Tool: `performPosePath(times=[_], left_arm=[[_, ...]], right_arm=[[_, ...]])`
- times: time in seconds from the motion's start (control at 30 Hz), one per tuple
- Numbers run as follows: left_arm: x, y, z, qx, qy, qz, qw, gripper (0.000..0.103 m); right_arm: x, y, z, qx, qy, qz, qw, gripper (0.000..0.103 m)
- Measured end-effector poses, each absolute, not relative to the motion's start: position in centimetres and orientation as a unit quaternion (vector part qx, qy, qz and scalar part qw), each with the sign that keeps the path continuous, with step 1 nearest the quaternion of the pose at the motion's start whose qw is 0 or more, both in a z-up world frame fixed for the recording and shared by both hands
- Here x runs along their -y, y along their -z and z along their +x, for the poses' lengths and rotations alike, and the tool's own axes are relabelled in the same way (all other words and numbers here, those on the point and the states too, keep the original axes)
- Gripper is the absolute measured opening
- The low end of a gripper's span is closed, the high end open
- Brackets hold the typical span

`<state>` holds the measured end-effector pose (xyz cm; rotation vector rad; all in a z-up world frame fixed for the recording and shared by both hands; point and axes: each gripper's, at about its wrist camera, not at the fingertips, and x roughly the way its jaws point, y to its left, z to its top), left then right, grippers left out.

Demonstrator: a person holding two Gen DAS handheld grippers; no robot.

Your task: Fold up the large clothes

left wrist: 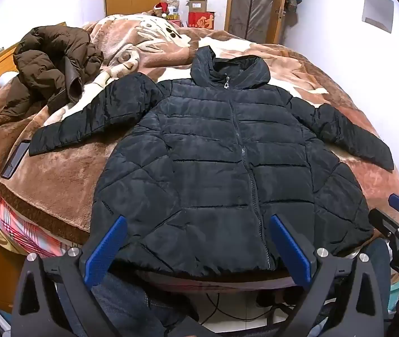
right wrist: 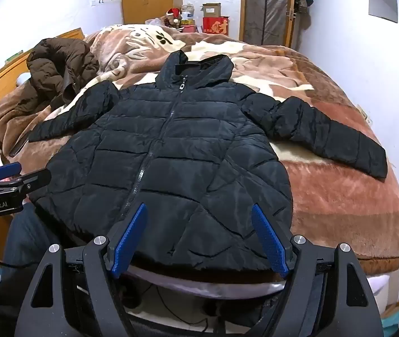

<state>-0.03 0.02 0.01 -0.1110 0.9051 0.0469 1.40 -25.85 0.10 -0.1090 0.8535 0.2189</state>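
Black puffer jacket point(left wrist: 213, 151) spread flat, zipped, at the bed's point(right wrist: 340, 196) near edge; left gripper point(left wrist: 196, 248) and right gripper point(right wrist: 199, 240) jaws spread, empty

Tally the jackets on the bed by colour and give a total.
Black puffer jacket, spread flat, zipped, sleeves out: 1
Brown puffer jacket, bunched up at the far left: 1
Total: 2

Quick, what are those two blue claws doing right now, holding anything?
Left gripper: open, holding nothing, above the black jacket's hem.
Right gripper: open, holding nothing.
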Motion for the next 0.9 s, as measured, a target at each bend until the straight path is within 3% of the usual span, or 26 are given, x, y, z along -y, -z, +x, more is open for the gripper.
performPosePath(times=[0.9], left_arm=[[-0.07, 0.48, -0.78, -0.442, -0.022, -0.045, 0.896, 0.102]], right_arm=[[25.78, 0.2, 1.6, -0.416, -0.101, -0.054, 0.902, 0.076]])
